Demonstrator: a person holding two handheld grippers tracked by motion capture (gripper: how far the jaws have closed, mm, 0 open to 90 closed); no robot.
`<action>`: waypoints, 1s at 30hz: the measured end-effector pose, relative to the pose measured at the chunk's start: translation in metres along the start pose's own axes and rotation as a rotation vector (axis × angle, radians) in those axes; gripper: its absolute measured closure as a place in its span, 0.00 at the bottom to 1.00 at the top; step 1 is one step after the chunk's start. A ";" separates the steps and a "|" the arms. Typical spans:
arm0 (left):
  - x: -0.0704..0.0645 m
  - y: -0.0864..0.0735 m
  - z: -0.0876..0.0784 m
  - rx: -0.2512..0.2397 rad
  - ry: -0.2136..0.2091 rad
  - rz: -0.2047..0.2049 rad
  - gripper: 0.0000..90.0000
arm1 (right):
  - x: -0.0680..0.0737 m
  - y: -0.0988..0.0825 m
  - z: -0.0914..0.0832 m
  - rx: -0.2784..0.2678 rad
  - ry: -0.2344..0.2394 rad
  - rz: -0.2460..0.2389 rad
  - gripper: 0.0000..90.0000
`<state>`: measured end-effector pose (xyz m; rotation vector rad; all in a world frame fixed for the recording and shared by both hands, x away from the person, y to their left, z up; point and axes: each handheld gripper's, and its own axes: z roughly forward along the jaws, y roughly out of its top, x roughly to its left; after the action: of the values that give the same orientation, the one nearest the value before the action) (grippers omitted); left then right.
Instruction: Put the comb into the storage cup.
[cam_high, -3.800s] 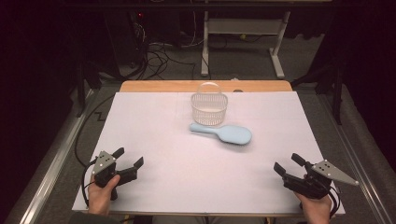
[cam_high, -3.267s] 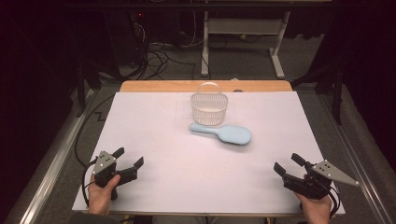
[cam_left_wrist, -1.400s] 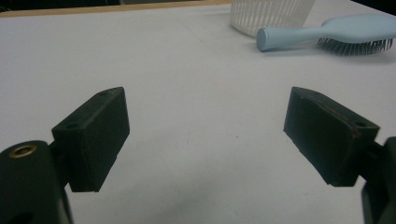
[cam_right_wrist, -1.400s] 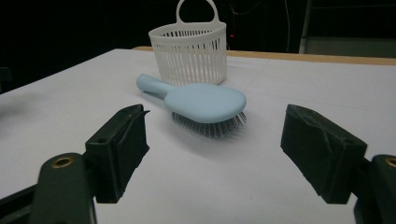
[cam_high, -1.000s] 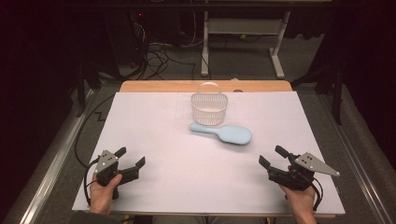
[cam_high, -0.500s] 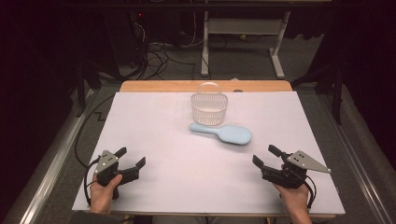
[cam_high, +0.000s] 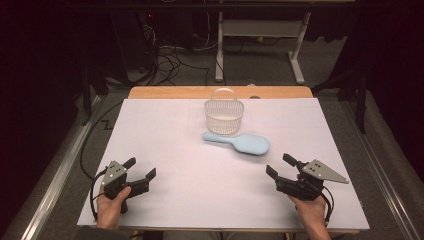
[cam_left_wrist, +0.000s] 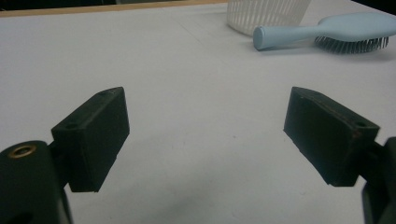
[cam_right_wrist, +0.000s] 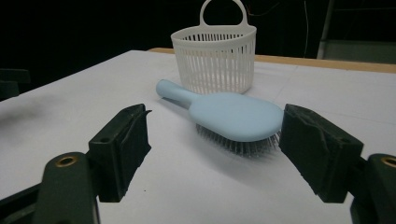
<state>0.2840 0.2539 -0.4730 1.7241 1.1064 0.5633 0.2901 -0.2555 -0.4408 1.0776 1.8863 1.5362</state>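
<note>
Since a few seconds ago I am bringing my right gripper (cam_high: 280, 166) inward and forward from the near right corner of the table (cam_high: 165, 130), so it is now sitting closer to the hairbrush (cam_high: 239, 142), while my left gripper (cam_high: 140, 168) is staying near the front left edge almost where it was. My right gripper's jaws are standing wide apart with nothing between them, pointing toward the brush; in the right gripper view (cam_right_wrist: 212, 149) the hairbrush (cam_right_wrist: 229, 113) is lying just beyond the jaw tips, bristles down on the white surface, its head toward me and its handle running away toward the basket (cam_right_wrist: 215, 51). My left gripper's jaws are also spread wide and holding nothing; in the left gripper view (cam_left_wrist: 205, 130) they are framing bare table, with the hairbrush (cam_left_wrist: 322, 30) well apart at the far right. The pale blue hairbrush is lying flat near the middle of the table, just in front of the white slatted basket (cam_high: 224, 112), which is standing upright with its looped handle up; the handle end of the brush is near the basket's base, though I cannot tell whether they are touching.
</note>
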 end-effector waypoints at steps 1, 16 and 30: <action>0.000 0.000 0.000 0.000 0.000 -0.001 0.17 | 0.000 0.000 0.002 0.000 0.002 0.001 0.28; -0.001 0.000 -0.001 -0.001 -0.005 0.008 0.17 | 0.011 0.013 0.023 0.002 0.034 -0.004 0.29; -0.001 0.000 -0.001 -0.005 -0.007 0.001 0.17 | 0.028 0.022 0.053 0.049 0.085 -0.020 0.34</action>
<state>0.2829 0.2538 -0.4727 1.7212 1.0978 0.5600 0.3211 -0.2008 -0.4298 1.0258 1.9952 1.5549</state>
